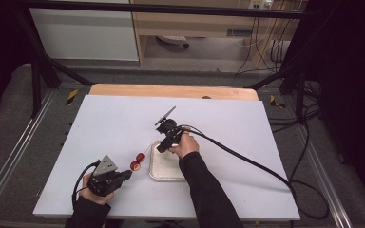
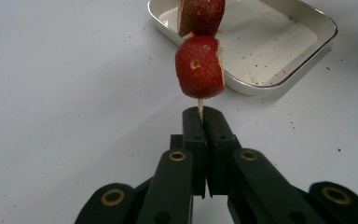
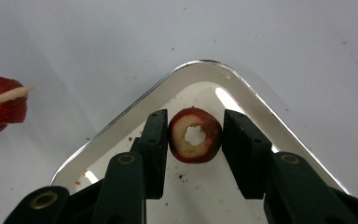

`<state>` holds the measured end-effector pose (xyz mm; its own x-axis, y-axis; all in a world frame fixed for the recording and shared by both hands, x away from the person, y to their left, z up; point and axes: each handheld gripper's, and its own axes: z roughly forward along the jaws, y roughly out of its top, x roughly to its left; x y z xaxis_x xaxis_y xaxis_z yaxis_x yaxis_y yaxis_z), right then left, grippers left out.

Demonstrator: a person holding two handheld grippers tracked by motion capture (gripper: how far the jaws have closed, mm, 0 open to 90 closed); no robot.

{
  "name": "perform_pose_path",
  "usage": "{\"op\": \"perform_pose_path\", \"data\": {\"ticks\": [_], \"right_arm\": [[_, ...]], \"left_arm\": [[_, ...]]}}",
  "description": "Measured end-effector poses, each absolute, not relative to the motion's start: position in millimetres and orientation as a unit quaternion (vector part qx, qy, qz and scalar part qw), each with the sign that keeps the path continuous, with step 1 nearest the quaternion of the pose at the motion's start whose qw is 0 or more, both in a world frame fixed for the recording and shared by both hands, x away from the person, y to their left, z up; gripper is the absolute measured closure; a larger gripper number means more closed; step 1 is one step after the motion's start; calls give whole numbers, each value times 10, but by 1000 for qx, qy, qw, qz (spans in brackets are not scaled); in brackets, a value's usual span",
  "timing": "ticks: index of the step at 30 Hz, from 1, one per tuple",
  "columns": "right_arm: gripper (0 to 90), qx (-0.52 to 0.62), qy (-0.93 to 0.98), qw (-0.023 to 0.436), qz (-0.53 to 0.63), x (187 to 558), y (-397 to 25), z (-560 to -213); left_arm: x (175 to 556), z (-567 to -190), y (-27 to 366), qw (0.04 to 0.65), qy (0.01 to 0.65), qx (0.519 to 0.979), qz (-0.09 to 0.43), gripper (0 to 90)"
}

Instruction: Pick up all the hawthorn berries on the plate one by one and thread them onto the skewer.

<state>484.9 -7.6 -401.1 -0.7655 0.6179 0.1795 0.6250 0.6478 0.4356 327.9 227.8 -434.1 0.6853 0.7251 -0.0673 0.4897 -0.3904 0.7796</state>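
High cam overhead, faces fwd/down, far. Tool cams close, along jaws; both share tray.

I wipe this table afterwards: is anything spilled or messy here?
Yes. Small red crumbs dot the white tray floor and the table beside it, near the fruit skewer. Nothing is tipped over.

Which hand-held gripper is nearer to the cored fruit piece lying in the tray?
Right. The right hand-held gripper has its open jaws on either side of the cored fruit piece in the tray. The left hand-held gripper is off the tray, holding a skewer.
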Motion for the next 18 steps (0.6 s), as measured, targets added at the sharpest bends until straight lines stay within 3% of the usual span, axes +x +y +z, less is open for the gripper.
{"op": "perform_pose_path", "data": {"ticks": [18], "right_arm": [[620,-406,-832,37,-377,4451,-711,-3919]], "left_arm": [[3192,-4306,2143,414,357,822,156,886]]}}
